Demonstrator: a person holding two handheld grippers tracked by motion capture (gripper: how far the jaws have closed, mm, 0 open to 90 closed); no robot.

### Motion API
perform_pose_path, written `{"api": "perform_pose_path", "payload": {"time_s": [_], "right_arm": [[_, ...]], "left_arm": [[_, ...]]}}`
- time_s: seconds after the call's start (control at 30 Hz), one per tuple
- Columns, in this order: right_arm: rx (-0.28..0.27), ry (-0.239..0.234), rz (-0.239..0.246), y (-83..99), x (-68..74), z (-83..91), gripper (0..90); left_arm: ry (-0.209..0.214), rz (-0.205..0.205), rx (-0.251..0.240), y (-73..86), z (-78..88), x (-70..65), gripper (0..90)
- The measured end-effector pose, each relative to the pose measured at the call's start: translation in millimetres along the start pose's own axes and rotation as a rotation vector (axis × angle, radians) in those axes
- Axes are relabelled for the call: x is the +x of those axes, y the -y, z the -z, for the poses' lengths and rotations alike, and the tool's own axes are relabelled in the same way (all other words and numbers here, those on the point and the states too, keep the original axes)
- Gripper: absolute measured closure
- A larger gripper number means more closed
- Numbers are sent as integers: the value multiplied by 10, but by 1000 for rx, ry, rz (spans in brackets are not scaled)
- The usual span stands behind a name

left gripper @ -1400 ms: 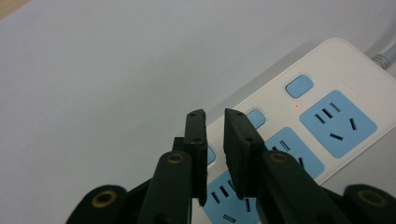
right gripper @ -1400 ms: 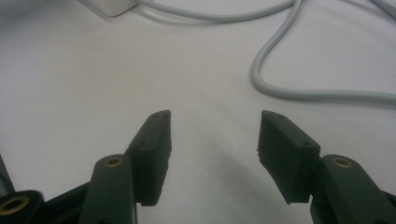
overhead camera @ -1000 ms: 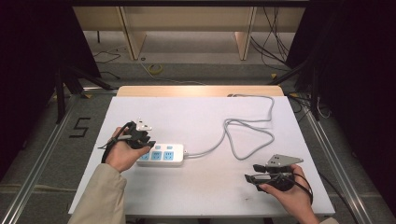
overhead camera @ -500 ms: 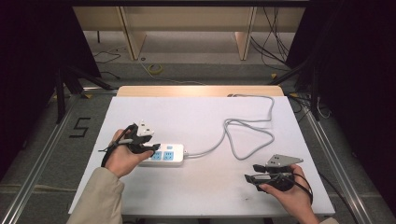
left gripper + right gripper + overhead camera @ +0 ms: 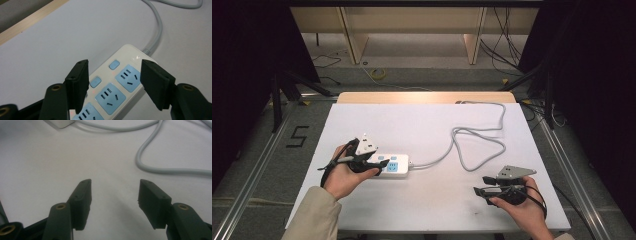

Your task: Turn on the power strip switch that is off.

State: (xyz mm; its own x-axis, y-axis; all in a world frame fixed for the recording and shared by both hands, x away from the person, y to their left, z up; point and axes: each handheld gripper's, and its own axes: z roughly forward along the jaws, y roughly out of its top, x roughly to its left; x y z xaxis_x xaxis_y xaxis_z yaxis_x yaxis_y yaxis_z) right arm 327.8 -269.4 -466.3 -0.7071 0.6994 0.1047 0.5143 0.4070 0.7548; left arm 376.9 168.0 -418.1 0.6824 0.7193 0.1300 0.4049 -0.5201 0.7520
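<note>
Power strip point(image 5: 117, 86) between our left gripper point(image 5: 113, 77) jaws, just opened wide, untouched, cable point(image 5: 472, 150) trailing far right, our right gripper point(image 5: 113, 200) gaping over bare table point(image 5: 427, 120).

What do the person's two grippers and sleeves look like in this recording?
Both the left gripper and the right gripper are black with flat, blocky fingers and brass-coloured pivot rivets. Each carries a grey three-cornered plate on top and trails a black cable. The left sleeve is beige.

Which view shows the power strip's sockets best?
The left gripper view: the power strip lies close, blue sockets and switches clear. The high view shows it whole but small; the right gripper view catches one corner.
</note>
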Motion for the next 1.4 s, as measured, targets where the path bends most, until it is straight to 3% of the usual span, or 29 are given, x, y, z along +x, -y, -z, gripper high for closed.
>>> {"api": "perform_pose_path", "payload": {"time_s": [0.57,1.03,1.4], "right_arm": [[3,-4,3,-1,2,-9,450],[2,-5,5,-1,2,-5,450],[-2,-2,2,-1,3,-1,448]], "left_arm": [[65,0,-58,122,45,-181,355],[37,2,-94,343,90,-232,347],[19,22,-72,562,93,-227,338]]}}
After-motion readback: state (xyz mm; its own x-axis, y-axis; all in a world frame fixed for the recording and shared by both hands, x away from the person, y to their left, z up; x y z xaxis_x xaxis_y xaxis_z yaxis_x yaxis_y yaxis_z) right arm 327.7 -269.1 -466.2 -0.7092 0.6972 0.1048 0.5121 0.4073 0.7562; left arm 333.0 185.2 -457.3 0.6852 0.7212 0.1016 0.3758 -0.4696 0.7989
